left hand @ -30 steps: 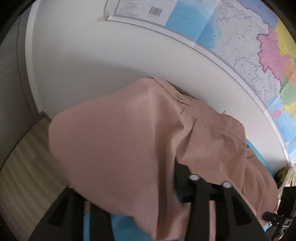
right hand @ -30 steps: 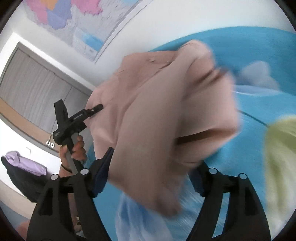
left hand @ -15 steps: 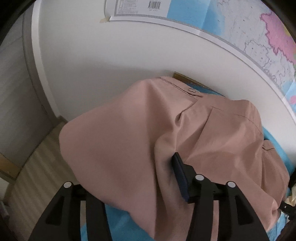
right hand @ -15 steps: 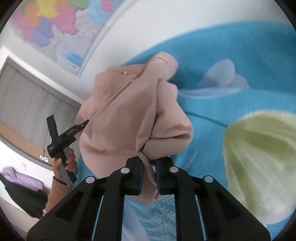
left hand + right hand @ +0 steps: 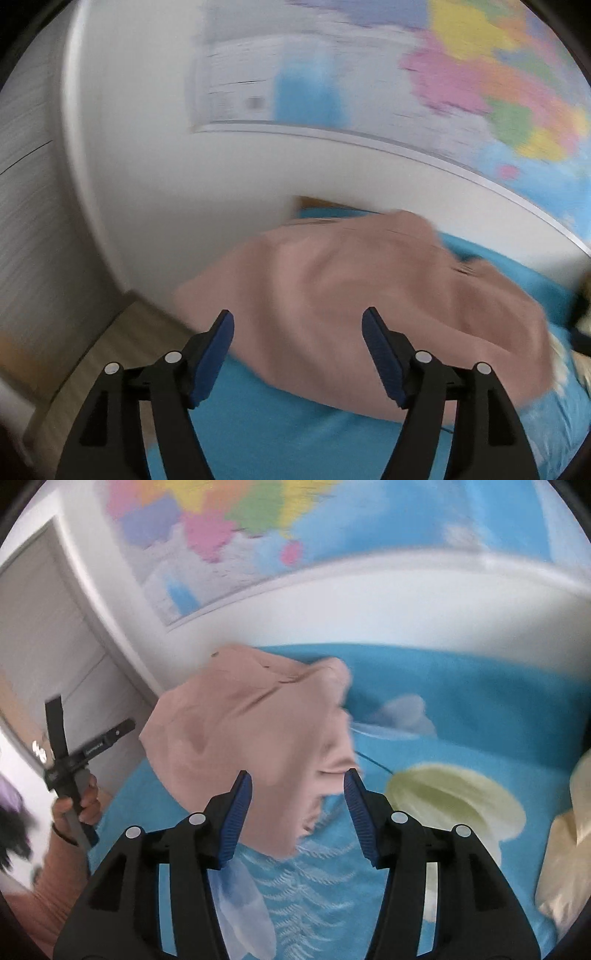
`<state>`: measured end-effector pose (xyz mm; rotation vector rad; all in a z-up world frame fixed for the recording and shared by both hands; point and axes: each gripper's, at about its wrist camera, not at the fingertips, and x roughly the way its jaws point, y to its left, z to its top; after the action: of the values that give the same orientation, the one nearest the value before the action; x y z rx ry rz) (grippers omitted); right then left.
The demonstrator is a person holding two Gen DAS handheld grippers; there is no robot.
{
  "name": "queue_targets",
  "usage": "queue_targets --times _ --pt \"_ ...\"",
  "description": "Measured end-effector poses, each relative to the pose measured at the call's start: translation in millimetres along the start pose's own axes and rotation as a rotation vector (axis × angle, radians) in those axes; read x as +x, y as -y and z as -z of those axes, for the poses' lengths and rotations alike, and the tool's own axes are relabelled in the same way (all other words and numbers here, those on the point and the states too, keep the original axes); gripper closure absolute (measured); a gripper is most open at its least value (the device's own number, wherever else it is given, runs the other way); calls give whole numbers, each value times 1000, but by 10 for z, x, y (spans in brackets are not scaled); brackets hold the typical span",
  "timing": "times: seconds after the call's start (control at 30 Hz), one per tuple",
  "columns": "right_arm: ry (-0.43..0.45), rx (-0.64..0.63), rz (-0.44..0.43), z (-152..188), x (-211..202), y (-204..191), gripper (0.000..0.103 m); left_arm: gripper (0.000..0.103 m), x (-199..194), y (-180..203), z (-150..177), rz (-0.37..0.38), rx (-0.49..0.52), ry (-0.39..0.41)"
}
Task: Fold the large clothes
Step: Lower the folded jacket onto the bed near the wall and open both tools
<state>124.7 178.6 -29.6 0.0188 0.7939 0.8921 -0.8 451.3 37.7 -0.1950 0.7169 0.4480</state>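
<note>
Motion-blurred crumpled dusty-pink cotton garment on turquoise floral bedsheet, released; left gripper and right gripper just opening, jaws apart, empty.

Motion blur smears the wall map in both wrist views, so its print is unreadable. The pink garment hides the blue bedsheet beneath it. A cream cloth is cut off at the right edge.
</note>
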Motion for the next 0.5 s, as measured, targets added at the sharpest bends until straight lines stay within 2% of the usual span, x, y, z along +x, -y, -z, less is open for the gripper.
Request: queue_targets --times 0.03,0.13,0.27,0.37,0.5 --pt "-4 -24 5 -3 37 -60 51 28 13 117 15 46 27 -10" --pt "-35 -57 2 12 230 -151 52 28 120 363 87 87 45 -31" --pt "-94 -79 28 57 525 -138 57 28 353 537 175 91 60 -78" --pt "-124 -44 34 78 694 -22 67 28 462 617 260 46 84 -113" --pt "-135 -19 24 60 740 2 64 28 476 628 300 23 77 -116"
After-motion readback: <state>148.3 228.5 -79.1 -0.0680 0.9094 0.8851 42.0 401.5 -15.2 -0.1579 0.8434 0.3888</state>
